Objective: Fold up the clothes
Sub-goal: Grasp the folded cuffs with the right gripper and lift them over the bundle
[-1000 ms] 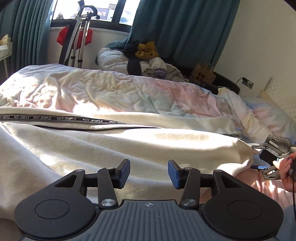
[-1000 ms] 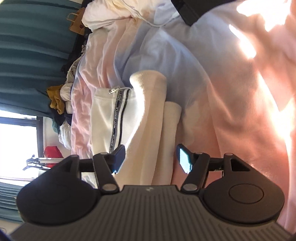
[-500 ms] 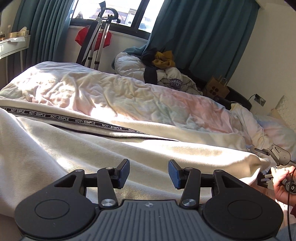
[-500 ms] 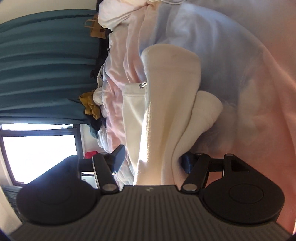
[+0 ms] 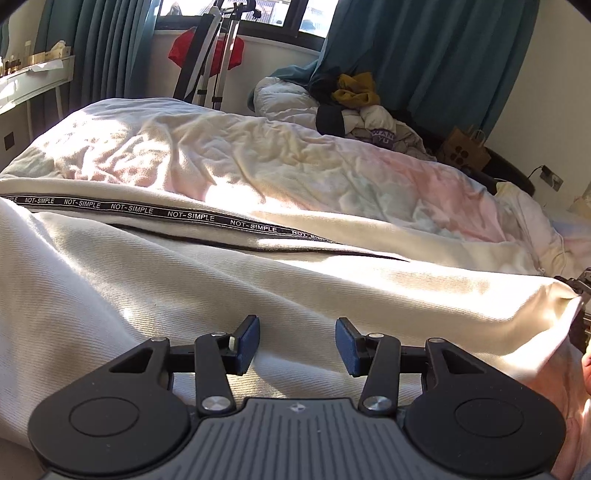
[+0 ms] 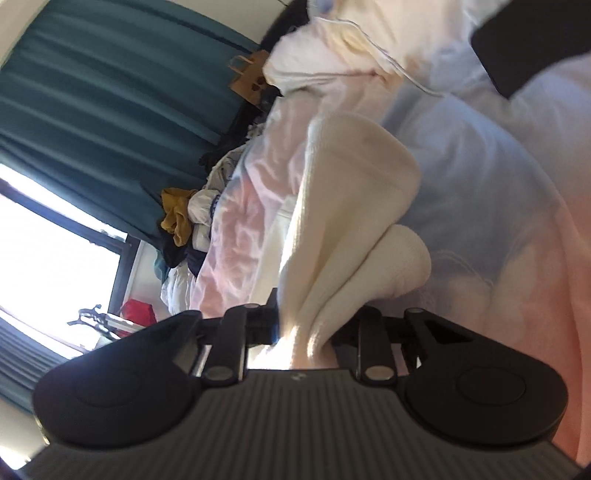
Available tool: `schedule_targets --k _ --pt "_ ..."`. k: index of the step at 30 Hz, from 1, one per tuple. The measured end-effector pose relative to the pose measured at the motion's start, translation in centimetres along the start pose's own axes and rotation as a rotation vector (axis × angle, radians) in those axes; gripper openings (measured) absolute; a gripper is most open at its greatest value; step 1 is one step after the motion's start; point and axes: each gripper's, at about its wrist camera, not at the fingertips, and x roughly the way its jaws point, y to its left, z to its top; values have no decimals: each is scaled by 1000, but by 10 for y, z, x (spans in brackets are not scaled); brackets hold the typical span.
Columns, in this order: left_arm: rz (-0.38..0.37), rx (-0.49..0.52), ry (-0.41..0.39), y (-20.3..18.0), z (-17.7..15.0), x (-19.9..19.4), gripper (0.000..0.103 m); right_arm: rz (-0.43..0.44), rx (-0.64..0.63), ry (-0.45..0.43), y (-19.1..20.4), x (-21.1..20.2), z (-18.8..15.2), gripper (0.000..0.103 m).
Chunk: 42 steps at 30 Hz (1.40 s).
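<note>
Pinching cream garment point(image 6: 332, 229) on bed point(image 5: 332, 173), right hand-held gripper point(image 6: 306, 332), left hand-held gripper point(image 5: 297, 345) spread above same garment.

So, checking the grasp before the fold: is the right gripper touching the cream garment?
Touching. The right wrist view shows the right gripper shut on bunched cream garment, with fabric pinched between its fingers.

Hard sunlight pours in from the window point(image 5: 236, 14), glare blowing out patches of the bed point(image 5: 229, 192). The right wrist view is softly blurred, its window point(image 6: 55, 251) pure white. Fisheye bending curves both frames' edges.
</note>
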Motion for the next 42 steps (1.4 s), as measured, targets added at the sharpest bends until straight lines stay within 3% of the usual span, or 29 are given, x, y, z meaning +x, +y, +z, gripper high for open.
schedule_targets --k 8,13,16,21,27,30,33,39,42 --pt "-41 -50 -110 12 17 -29 48 163 -478 -81 110 -51 -26 19" --pt "-95 -97 -208 23 32 -65 48 286 -802 -140 176 -89 -93 19" --pt "-120 -151 -271 39 38 -89 48 351 -966 -116 204 -101 -142 19" --pt "-179 -302 -324 75 41 -118 50 385 -1178 -46 207 -104 -232 18" --pt "-192 -324 -236 87 38 -103 53 368 -1506 128 162 -83 -338 18" --pt "-182 -319 -172 89 37 -82 53 367 -1560 166 155 -82 -354 20" --pt "-159 -310 -132 89 38 -65 53 399 -1539 230 162 -82 -346 24" --pt "-184 -290 -104 86 38 -52 53 478 -1515 410 170 -92 -331 39" --pt "-171 -261 -89 77 36 -47 53 536 -1490 449 160 -101 -326 44"
